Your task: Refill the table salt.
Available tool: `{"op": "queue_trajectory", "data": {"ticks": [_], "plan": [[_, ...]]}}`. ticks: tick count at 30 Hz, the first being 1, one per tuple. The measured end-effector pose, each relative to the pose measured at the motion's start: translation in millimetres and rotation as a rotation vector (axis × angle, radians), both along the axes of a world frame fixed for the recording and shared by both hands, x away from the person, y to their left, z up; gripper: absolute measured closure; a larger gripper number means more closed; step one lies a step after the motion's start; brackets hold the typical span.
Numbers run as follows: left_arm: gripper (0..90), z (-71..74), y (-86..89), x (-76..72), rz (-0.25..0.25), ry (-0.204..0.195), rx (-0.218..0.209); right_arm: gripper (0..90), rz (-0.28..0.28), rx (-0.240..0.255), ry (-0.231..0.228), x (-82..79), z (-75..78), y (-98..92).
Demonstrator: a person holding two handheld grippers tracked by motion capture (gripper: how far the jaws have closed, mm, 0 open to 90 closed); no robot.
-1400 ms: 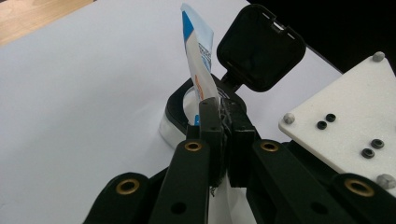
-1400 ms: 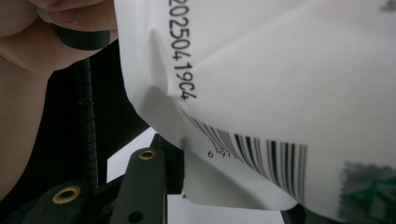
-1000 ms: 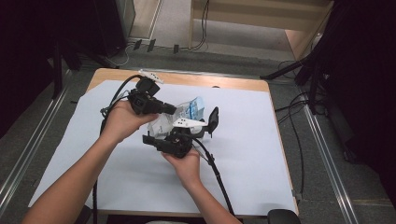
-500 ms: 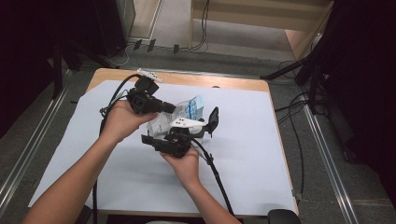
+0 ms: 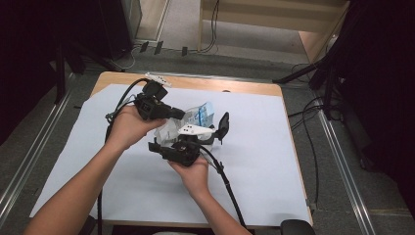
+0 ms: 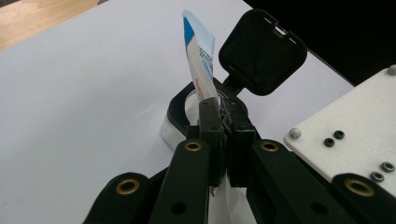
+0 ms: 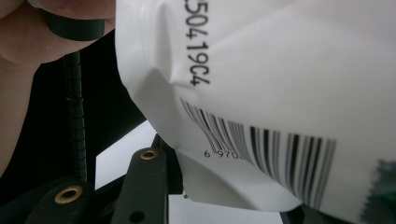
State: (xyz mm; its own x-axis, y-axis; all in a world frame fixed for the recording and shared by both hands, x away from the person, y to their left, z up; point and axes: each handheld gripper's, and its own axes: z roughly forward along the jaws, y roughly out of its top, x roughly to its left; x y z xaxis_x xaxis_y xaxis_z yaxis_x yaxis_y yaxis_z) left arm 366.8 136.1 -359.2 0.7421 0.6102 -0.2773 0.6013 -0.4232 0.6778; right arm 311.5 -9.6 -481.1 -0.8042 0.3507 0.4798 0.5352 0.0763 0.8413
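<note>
Left gripper (image 6: 223,109) clamped on pouch (image 6: 201,60) edge | right gripper (image 5: 182,146) part-closed, jaws just closing round pouch | risk: thin edge slips, contents miss open-lidded container (image 6: 180,107) on worktop (image 5: 264,147)

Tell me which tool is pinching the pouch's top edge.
The left tool, jaws shut flat on the pouch by the open black lid. The right tool sits lower, around the barcode side.
</note>
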Motion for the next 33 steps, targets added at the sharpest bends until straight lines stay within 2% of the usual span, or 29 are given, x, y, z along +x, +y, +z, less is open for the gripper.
{"op": "queue_trajectory", "data": {"ticks": [28, 33], "plan": [[88.7, 0.6, 0.7, -1.4, 0.000, -0.010, -0.010, 66.2, 0.012, -0.001, -0.006, 1.4, 0.2, 0.0], [88.7, 0.8, 0.4, -1.8, -0.003, -0.011, -0.003, 66.3, 0.016, 0.013, 0.011, 1.7, -0.6, 0.5]]}}
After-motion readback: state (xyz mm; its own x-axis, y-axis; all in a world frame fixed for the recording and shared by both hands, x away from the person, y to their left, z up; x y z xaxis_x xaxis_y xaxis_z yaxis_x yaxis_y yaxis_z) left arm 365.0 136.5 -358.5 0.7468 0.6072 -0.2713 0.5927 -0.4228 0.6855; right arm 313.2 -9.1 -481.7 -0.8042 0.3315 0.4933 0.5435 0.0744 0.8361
